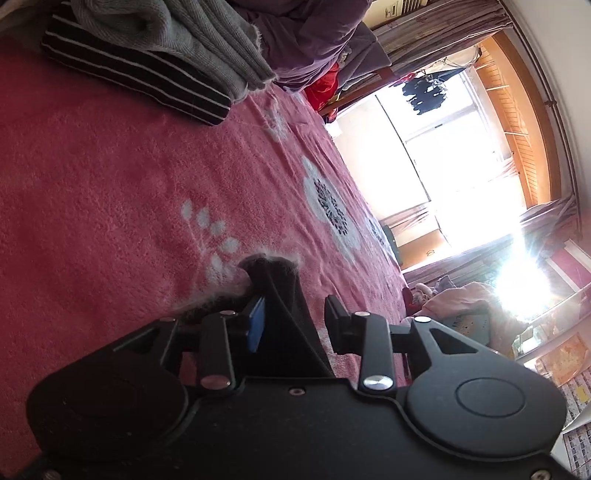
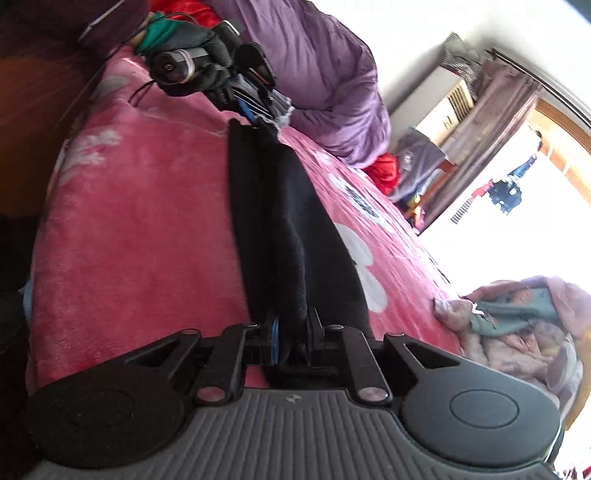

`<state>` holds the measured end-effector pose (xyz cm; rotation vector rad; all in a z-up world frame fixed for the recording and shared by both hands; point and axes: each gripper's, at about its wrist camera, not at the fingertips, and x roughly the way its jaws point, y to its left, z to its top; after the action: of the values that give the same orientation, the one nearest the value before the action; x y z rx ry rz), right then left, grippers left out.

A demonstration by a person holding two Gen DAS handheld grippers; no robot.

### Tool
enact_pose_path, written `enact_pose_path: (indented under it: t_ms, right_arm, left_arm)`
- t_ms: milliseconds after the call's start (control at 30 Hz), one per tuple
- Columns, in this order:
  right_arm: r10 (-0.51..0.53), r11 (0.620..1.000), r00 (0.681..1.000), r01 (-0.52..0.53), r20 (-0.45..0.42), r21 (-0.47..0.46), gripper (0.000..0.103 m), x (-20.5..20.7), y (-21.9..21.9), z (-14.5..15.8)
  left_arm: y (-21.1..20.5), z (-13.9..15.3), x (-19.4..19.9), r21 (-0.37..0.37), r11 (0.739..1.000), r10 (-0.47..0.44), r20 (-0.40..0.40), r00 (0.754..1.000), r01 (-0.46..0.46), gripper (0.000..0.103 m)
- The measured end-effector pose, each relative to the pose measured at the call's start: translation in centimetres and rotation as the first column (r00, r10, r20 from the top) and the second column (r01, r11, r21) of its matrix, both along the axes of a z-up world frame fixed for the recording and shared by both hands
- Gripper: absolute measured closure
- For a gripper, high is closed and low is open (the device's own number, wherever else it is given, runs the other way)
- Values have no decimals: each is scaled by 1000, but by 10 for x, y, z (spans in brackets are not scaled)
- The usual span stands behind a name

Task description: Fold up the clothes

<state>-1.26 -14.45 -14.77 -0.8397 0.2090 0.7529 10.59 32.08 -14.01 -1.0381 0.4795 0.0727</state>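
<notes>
A long black knitted garment (image 2: 284,225) lies stretched in a narrow band across the pink fleece blanket with white flowers (image 2: 147,229) that covers the bed. The right gripper (image 2: 293,338) pinches the near end between its closed fingers, while the left gripper (image 1: 295,321) has the far end lying between its fingers, which stand apart around the cloth, so I cannot tell whether it truly grips. In the left wrist view, a folded grey knit (image 1: 207,40) rests on a dark striped folded garment (image 1: 147,77) at the blanket's far edge, beside purple bedding (image 1: 306,33).
</notes>
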Motion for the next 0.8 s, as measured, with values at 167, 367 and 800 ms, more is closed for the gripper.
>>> enact_pose_path:
  t_ms: [167,367,800]
  right_arm:
    - [-11,1000,999,11,38,18,89,-4,-5,3]
    - [61,992,996,-53,69,-112,88,-20,-4,-17]
    - [-38,996,991,48,-130,69,61,-8,-17,6]
  left_arm:
    - [-10,14,4,134,991,0,24,1000,-4,101]
    - [-4,5,2,140,989,-33,-32,999,37,101]
    - [-15,9,2,196,979,-46,-49,998,55,89]
